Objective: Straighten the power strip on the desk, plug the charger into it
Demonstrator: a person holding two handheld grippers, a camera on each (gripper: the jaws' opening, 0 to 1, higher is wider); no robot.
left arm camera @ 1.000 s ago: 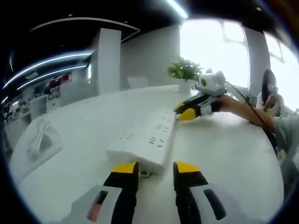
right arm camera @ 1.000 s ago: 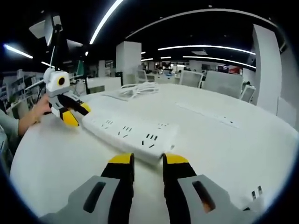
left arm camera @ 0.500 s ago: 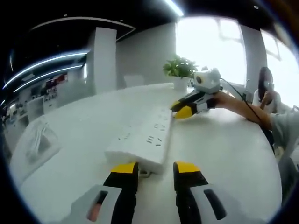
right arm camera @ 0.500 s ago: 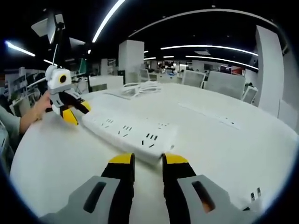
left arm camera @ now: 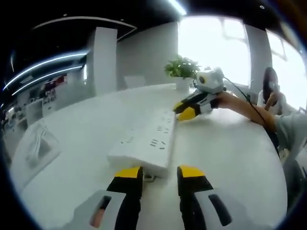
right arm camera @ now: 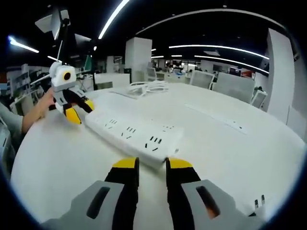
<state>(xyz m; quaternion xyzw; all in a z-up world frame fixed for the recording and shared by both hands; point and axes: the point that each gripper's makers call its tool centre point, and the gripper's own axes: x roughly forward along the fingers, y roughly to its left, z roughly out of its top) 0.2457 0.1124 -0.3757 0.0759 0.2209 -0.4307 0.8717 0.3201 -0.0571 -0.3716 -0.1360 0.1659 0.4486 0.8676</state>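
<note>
Nearest, in the left gripper view: left gripper (left arm camera: 159, 173) low over the white desk top (left arm camera: 230, 158), yellow-tipped jaws parted, nothing between them. Just ahead of the tips, near end of the long white plastic power strip (left arm camera: 146, 143), flat on the desk, sockets up, running away and a little rightward. Same from the other end in the right gripper view: right gripper (right arm camera: 151, 165) also spread and empty, strip end (right arm camera: 136, 136) just beyond its tips.

Little changed over the last second. Strip still framed end to end by the two tools; the slight leftward drift of everything in the left gripper view read as camera motion, not the strip sliding. At the far end, right gripper (left arm camera: 192, 106) still nosing against the strip's corner, person's hand (left arm camera: 229, 101) behind it. Left gripper (right arm camera: 73, 106) likewise at the opposite end, jaws apart. Judged: straightening nearly settled or in its last nudge; plugging not begun, every socket bare.

Farther out: loose white coil of cable (right arm camera: 148, 87) well beyond the strip, possibly the charger's lead, plug body not made out. Flush socket panel (right arm camera: 230, 123) set in the desk, off to the side. Small green potted plant (left arm camera: 182, 69) at the desk's far edge. Nothing lying between coil and strip; reach across the desk the only likely hindrance.
</note>
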